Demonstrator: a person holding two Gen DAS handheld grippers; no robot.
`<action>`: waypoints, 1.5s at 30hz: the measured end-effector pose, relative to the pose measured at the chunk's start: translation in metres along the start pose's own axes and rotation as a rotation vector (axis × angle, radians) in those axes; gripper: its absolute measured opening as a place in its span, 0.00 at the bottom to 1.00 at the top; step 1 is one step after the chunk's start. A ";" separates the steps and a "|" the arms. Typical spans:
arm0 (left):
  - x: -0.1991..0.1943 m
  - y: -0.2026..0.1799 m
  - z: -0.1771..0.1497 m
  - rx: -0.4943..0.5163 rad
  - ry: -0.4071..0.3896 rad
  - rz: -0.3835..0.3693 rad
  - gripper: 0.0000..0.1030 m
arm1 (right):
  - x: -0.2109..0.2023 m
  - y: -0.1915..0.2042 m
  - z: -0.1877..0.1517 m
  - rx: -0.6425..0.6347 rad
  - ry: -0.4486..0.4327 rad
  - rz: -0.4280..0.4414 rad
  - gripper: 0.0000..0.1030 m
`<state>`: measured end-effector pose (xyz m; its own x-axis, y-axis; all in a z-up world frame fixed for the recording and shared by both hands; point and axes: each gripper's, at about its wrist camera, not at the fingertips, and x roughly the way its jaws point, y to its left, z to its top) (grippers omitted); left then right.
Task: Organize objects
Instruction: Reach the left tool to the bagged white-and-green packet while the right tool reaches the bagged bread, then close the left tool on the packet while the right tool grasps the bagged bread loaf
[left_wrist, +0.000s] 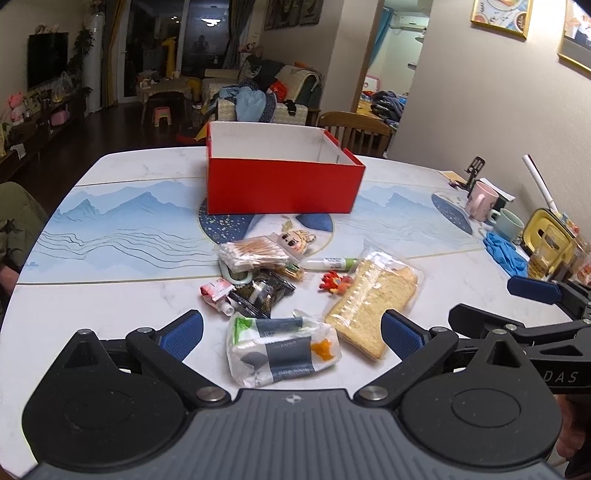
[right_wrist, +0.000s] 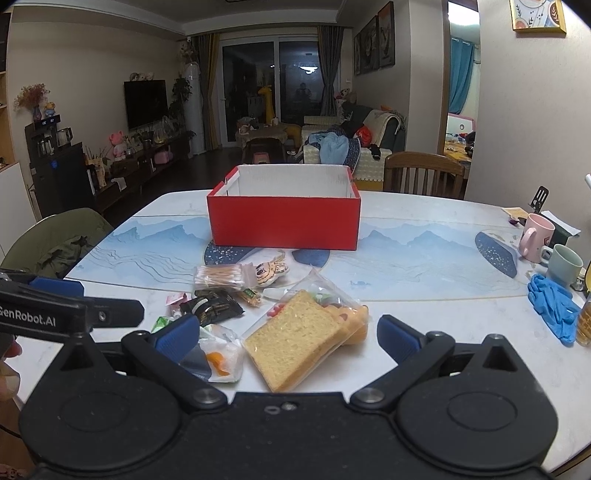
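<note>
Two spread-jawed tools over a marble table (left_wrist: 110, 306), left gripper (left_wrist: 291, 334), right gripper (right_wrist: 286, 334), both tilted down, empty, living room beyond.

One red box (left_wrist: 284, 184); one bagged bread (left_wrist: 373, 302); one cotton swab packet (left_wrist: 253, 254); one tissue pack (left_wrist: 280, 349); one black sachet (left_wrist: 264, 293); two mugs (left_wrist: 480, 201); one pair of blue gloves (left_wrist: 504, 253).

Dim, warm indoor light, soft shadows. Both fisheye views bend strongly at the edges. The far room is slightly soft.
</note>
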<state>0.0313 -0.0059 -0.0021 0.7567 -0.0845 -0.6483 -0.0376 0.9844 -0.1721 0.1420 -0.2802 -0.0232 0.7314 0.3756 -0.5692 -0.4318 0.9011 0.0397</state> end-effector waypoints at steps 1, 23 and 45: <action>0.002 0.002 0.001 -0.005 -0.001 0.000 1.00 | 0.003 -0.001 0.000 0.003 0.003 -0.008 0.99; 0.090 0.018 -0.017 -0.008 0.170 0.020 1.00 | 0.083 -0.030 -0.007 0.026 0.156 -0.023 0.96; 0.133 0.032 -0.018 -0.040 0.254 -0.062 0.84 | 0.143 -0.057 -0.017 0.271 0.342 0.122 0.57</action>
<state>0.1190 0.0111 -0.1070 0.5705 -0.1854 -0.8001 -0.0256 0.9697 -0.2430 0.2625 -0.2817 -0.1207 0.4473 0.4301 -0.7842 -0.3169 0.8961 0.3108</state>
